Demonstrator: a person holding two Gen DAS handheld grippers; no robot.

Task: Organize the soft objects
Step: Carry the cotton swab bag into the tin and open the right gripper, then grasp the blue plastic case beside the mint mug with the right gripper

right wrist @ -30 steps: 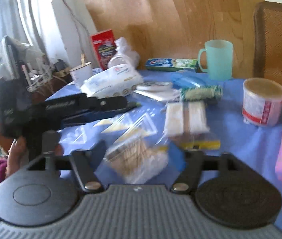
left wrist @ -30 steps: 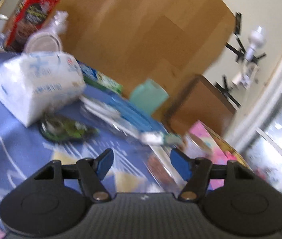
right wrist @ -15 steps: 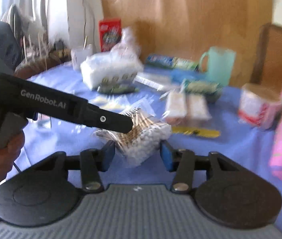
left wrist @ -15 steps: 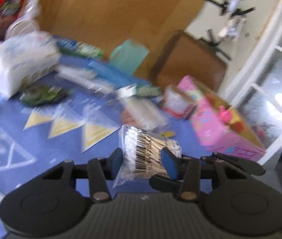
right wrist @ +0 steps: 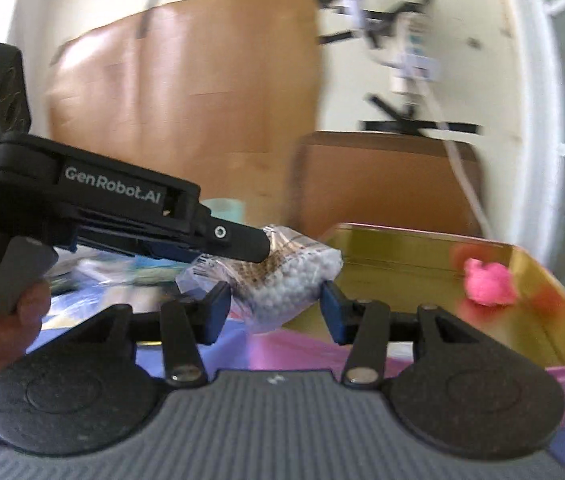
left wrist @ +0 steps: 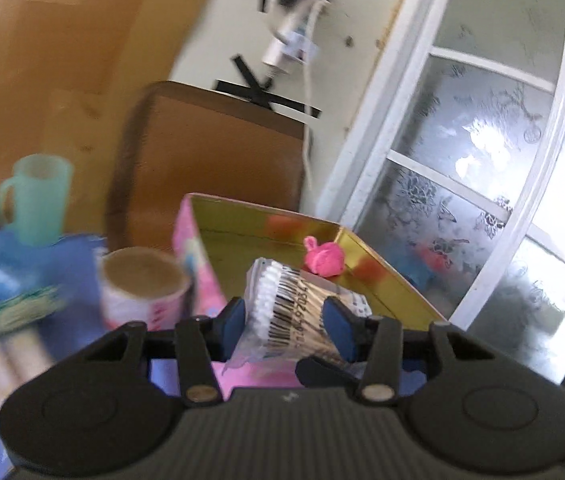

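Observation:
A clear bag of cotton swabs (left wrist: pixel 294 308) with a barcode label sits between the blue pads of my left gripper (left wrist: pixel 286 320), which is shut on it. The same bag (right wrist: pixel 282 280) also lies between the blue pads of my right gripper (right wrist: pixel 274 308), which is shut on its cotton-tip end. Both hold it in the air at the near rim of a pink box with a gold inside (left wrist: pixel 242 236). The box (right wrist: pixel 402 264) holds a pink soft toy (left wrist: pixel 324 258), which also shows in the right wrist view (right wrist: pixel 488 282). The left gripper's body (right wrist: pixel 122 208) crosses the right wrist view.
A blue cloth covers the table (left wrist: pixel 78 328). On it stand a round paper tub (left wrist: pixel 142 284) next to the box, a green mug (left wrist: pixel 36 196) and flat packets (left wrist: pixel 14 308) at left. A brown chair back (left wrist: pixel 210 156) and a window (left wrist: pixel 502 184) lie behind.
Both grippers have carried the swab bag up off the table and to the right, from over the cloth to the pink box's rim. Both views have swung toward the box and window.

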